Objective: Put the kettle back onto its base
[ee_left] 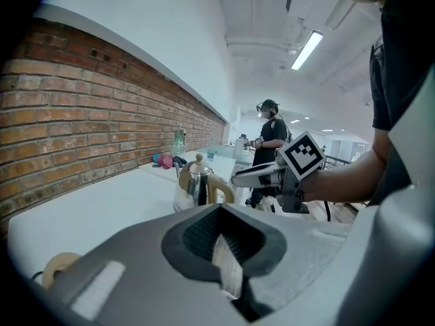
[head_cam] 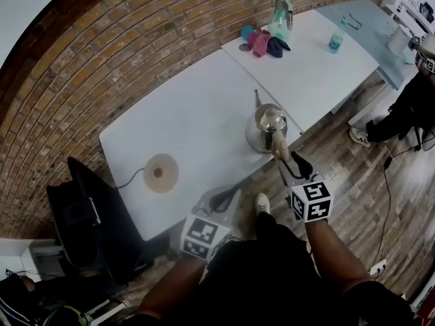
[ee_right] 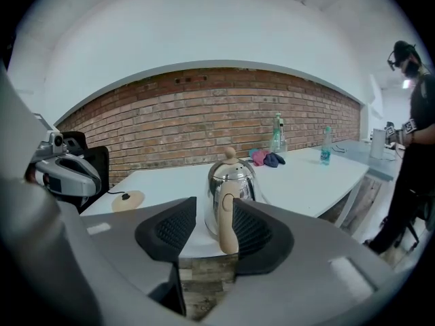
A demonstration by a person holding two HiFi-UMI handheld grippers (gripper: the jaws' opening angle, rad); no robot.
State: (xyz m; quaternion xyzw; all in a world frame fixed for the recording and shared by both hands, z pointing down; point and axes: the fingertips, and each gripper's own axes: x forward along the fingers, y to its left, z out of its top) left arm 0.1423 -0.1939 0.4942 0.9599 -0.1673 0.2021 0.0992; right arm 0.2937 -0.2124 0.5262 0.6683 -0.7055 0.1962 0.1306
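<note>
My right gripper (ee_right: 211, 228) jaws spread around the kettle (ee_right: 231, 178) handle, my left gripper (ee_left: 219, 242) jaws pressed together, empty, base (head_cam: 161, 173) well apart

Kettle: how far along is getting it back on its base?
Nothing done yet: the kettle stands on the table, well apart from its base. In hand: the right gripper is open, the kettle's handle between its jaws. Left to do: close, lift, carry across, set down. The left gripper is shut, empty.
</note>
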